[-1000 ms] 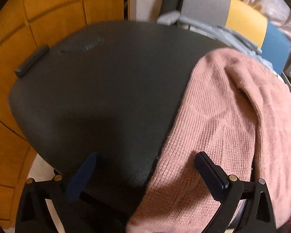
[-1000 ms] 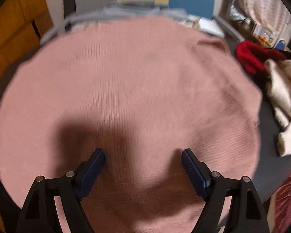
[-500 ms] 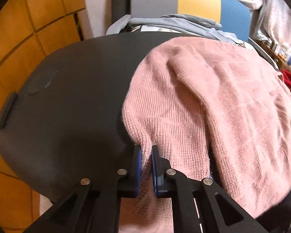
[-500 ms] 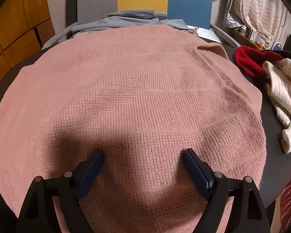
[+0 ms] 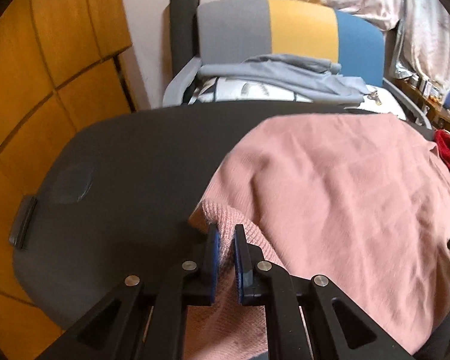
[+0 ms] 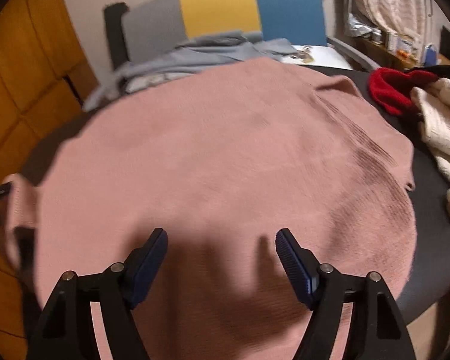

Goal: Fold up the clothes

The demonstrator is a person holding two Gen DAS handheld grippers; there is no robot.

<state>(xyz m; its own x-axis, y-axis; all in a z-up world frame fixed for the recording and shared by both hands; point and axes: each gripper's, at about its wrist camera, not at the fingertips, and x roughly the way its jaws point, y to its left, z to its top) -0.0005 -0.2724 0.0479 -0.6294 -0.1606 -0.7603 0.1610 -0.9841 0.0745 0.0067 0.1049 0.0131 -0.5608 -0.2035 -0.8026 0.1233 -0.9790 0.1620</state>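
The pink waffle-knit sweater (image 5: 345,186) lies spread on the round dark grey table (image 5: 129,162). The left gripper (image 5: 225,240) pinches its edge at seven o'clock, likely to fold it across. The right gripper (image 6: 222,240) hangs wide apart above the cloth, holding nothing.

The pink sweater (image 6: 225,162) looks blurry and hides most of the counter (image 6: 435,255); its bottom is cut off.
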